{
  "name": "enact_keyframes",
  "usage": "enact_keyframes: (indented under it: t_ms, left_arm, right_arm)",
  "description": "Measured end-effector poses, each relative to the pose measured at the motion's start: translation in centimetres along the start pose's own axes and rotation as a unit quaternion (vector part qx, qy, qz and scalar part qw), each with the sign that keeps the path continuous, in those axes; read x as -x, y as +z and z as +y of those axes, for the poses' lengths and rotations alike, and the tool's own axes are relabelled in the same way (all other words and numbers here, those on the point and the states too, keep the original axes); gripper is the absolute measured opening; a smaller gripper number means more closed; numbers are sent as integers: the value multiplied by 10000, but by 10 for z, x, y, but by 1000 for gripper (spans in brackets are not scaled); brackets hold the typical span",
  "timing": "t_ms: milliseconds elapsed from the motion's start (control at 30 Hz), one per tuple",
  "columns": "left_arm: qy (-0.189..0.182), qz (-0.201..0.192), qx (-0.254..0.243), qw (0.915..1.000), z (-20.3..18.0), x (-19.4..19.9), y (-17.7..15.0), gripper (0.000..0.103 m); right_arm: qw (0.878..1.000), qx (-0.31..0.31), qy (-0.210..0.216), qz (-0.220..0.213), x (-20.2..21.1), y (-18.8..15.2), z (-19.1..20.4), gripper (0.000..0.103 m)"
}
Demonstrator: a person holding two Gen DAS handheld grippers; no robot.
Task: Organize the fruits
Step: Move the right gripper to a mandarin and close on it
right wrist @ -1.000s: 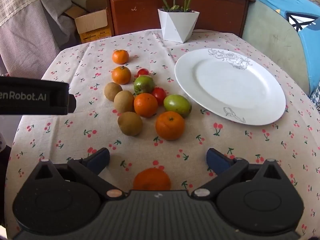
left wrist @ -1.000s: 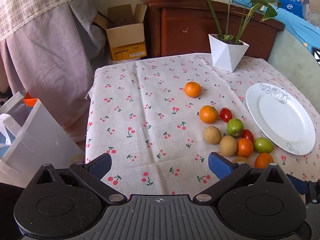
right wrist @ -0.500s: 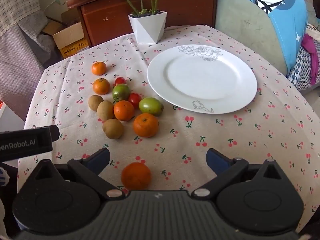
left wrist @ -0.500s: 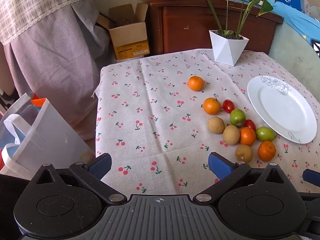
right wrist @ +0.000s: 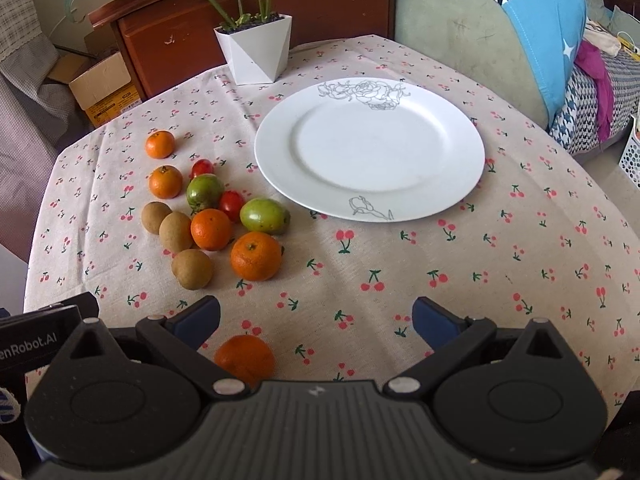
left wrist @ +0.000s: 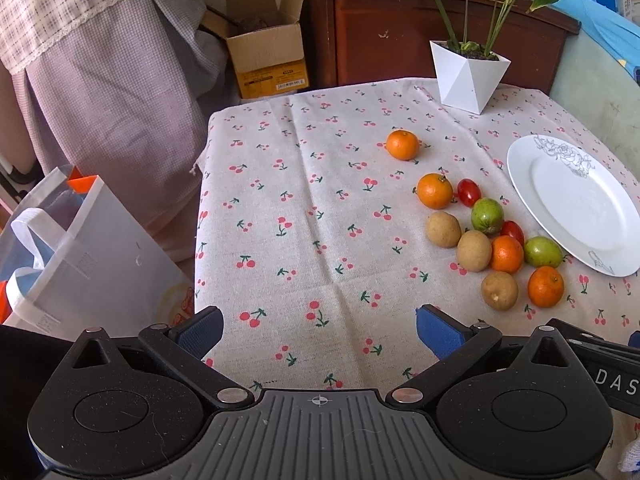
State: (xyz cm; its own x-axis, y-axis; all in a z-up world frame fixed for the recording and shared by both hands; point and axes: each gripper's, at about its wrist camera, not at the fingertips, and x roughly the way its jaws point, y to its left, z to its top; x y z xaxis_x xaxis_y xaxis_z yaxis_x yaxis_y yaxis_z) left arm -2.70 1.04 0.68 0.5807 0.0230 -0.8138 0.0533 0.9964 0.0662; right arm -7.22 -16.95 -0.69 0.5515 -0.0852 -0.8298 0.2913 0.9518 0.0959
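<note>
Left wrist view: left gripper (left wrist: 319, 325) spread wide, empty, over cherry-print cloth (left wrist: 304, 208); fruit cluster (left wrist: 486, 236) ahead-right, outside the jaws, beside the glossy round plate (left wrist: 560, 204).
Right wrist view: right gripper (right wrist: 316, 318) spread, empty; five oranges, three brown fruits, two green, two red; nearest orange (right wrist: 245, 358) by its left finger.

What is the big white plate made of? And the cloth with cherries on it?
The plate looks like glazed ceramic: smooth, glossy white, with a thin grey rose drawing. The tablecloth looks like woven cotton or linen: matte beige, visible weave and fold creases, printed cherries.
</note>
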Motion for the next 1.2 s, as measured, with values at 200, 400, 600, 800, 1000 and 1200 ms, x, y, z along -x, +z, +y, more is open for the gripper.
enact_keyframes:
  t_ms: [200, 400, 600, 800, 1000, 1200]
  left_arm:
    - [-10, 4, -105, 9999, -6, 0, -2, 103]
    - [32, -13, -149, 9999, -8, 0, -3, 103]
    - [-9, -2, -97, 10000, -6, -1, -4, 102]
    - [-18, -10, -84, 10000, -6, -1, -5, 102]
    - [-33, -11, -68, 10000, -6, -2, -5, 102]
    - [-125, -37, 19, 9999, -5, -2, -6, 102]
  right_arm:
    - [9999, 54, -133, 10, 0, -1, 2, 101]
    - [9999, 62, -147, 32, 0, 1, 0, 101]
    - [9998, 92, -155, 30, 0, 1, 1, 100]
    - [9998, 100, -161, 22, 1, 0, 2, 99]
    - [9998, 112, -143, 1, 1, 0, 3, 97]
    - [9999, 99, 85, -46, 4, 0, 0, 94]
